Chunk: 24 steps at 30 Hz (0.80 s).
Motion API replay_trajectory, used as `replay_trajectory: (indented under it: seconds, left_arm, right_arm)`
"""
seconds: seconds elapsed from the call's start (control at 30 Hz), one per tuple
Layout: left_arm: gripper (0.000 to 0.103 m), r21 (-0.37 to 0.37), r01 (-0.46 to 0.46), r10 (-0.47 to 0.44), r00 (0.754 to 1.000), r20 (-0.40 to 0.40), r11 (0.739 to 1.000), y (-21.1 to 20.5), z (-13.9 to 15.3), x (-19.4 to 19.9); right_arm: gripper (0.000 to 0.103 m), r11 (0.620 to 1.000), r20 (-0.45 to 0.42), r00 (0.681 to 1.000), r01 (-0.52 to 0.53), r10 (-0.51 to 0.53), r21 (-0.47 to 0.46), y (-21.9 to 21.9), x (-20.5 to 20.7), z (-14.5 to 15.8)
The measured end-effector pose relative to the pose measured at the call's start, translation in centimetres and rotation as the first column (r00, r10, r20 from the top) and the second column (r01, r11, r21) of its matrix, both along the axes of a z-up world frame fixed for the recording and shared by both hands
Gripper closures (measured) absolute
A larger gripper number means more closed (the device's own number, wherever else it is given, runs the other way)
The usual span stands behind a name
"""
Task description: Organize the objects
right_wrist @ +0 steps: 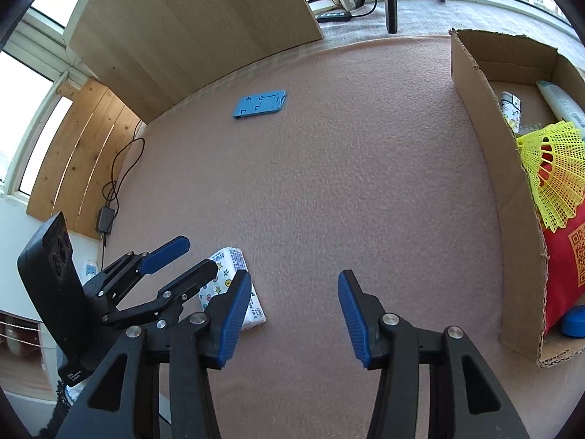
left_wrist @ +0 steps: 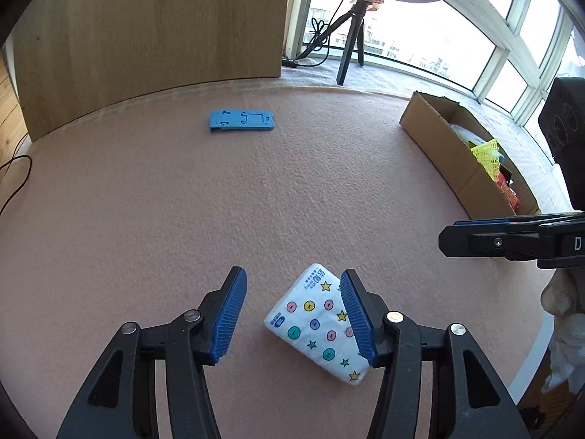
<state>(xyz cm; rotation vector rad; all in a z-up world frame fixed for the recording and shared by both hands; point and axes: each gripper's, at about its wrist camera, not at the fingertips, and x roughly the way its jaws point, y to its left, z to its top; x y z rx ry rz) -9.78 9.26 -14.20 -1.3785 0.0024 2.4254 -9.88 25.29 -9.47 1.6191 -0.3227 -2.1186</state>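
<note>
A white tissue pack printed with coloured dots and stars lies on the pink mat. My left gripper is open over it; the pack sits between the fingers, close to the right-hand one, which covers its edge. In the right wrist view the same pack shows partly behind the left gripper. My right gripper is open over bare mat with nothing between its fingers, to the right of the pack. A flat blue phone stand lies far out on the mat.
An open cardboard box stands along the right, holding a yellow mesh item, a red packet, a white tube and a blue cap. A wooden panel closes the far side. A tripod stands beyond the mat.
</note>
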Motion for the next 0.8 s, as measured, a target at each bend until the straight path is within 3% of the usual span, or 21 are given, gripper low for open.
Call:
replay_trajectory:
  seconds: [0.27, 0.37, 0.8]
  left_arm:
    - [0.040, 0.168, -0.045, 0.019, 0.987, 0.157, 0.985, -2.3, -1.5, 3.2]
    - [0.035, 0.180, -0.052, 0.021, 0.985, 0.174, 0.982, -1.8, -1.9, 3.4]
    - [0.036, 0.237, -0.069, 0.019, 0.978, 0.207, 0.969, -0.2, -2.8, 2.3]
  right_arm:
    - [0.050, 0.990, 0.038, 0.989, -0.142, 0.141, 0.004, -4.4, 0.5, -1.5]
    - [0.050, 0.985, 0.058, 0.983, -0.174, 0.174, 0.009, -5.7, 0.5, -2.1]
    - [0.050, 0.974, 0.082, 0.972, -0.225, 0.222, 0.020, -7.4, 0.4, -3.5]
